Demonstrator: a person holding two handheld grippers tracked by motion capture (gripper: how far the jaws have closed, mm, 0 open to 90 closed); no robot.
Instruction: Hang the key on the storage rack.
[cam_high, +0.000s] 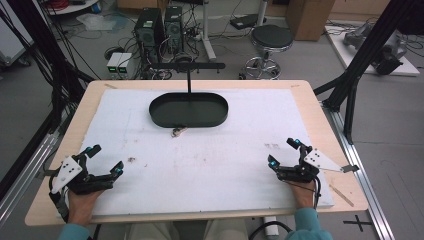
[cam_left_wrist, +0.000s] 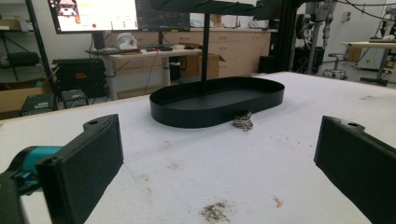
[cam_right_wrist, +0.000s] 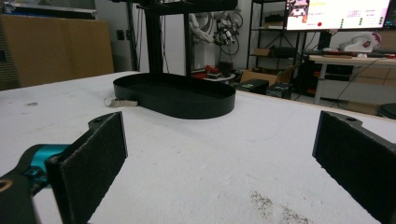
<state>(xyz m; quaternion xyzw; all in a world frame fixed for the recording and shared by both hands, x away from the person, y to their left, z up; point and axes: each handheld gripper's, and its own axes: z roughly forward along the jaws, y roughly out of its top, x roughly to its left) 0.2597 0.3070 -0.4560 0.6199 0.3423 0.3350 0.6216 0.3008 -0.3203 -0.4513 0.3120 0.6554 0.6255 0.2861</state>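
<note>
Both tongs are resting low at the near edge of the tabletop (cam_high: 150, 165), each held in a hand. The left tongs (cam_high: 102, 161) are standing released, jaws spread wide with nothing between them; the right tongs (cam_high: 285, 151) are likewise released and holding nothing.

The work piece appears to be a small crumpled scrap (cam_high: 177, 132), brownish-grey, too small to identify with certainty. It is lying ahead of both tongs, between them in line, and just beside the near wall of the black oval tray (cam_high: 215, 117); whether it is touching the wall cannot be told. In the left gripper view the small crumpled scrap (cam_left_wrist: 243, 122) is sitting ahead and slightly right of centre; in the right gripper view it (cam_right_wrist: 120, 102) is sitting ahead and to the left, at the tray's end. A thin post (cam_high: 189, 85) is rising from the tray's middle to a crossbar.

Judgement: the step in hand is the approach, not yet begun. To do it well, one pair of tongs should be travelling forward low over the white surface, jaws kept spread, straddling the scrap from the open side. The tray wall is crowding the far side, so the jaws should be closing parallel to that wall. Stains near the tongs are not targets.
</note>
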